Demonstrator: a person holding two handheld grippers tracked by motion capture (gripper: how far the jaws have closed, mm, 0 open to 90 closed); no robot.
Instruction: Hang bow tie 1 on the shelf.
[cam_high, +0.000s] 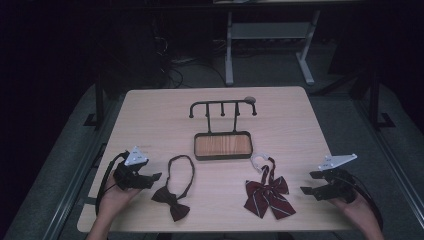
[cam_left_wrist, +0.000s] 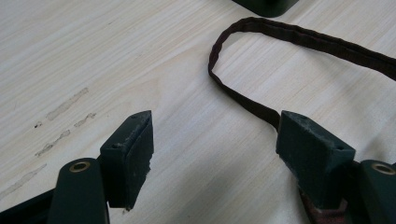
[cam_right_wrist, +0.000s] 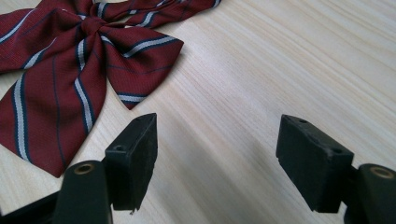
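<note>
While both grippers sit spread and empty, I'm lining my left gripper (cam_high: 152, 176) on the dark bow tie (cam_high: 171, 201) at its four o'clock, striped bow (cam_high: 267, 195) waiting beside the right gripper (cam_high: 307, 183).

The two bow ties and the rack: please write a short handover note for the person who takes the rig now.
Left gripper: open, holds nothing, beside the dark bow tie; its strap loop lies ahead of the fingers.
Right gripper: open, holds nothing, to the right of the striped red bow tie.
Both ties lie flat on the table. The hook rack with its tray base stands behind them, hooks bare.
Done: nothing yet. Left: probably pick up each tie and hang it.
</note>
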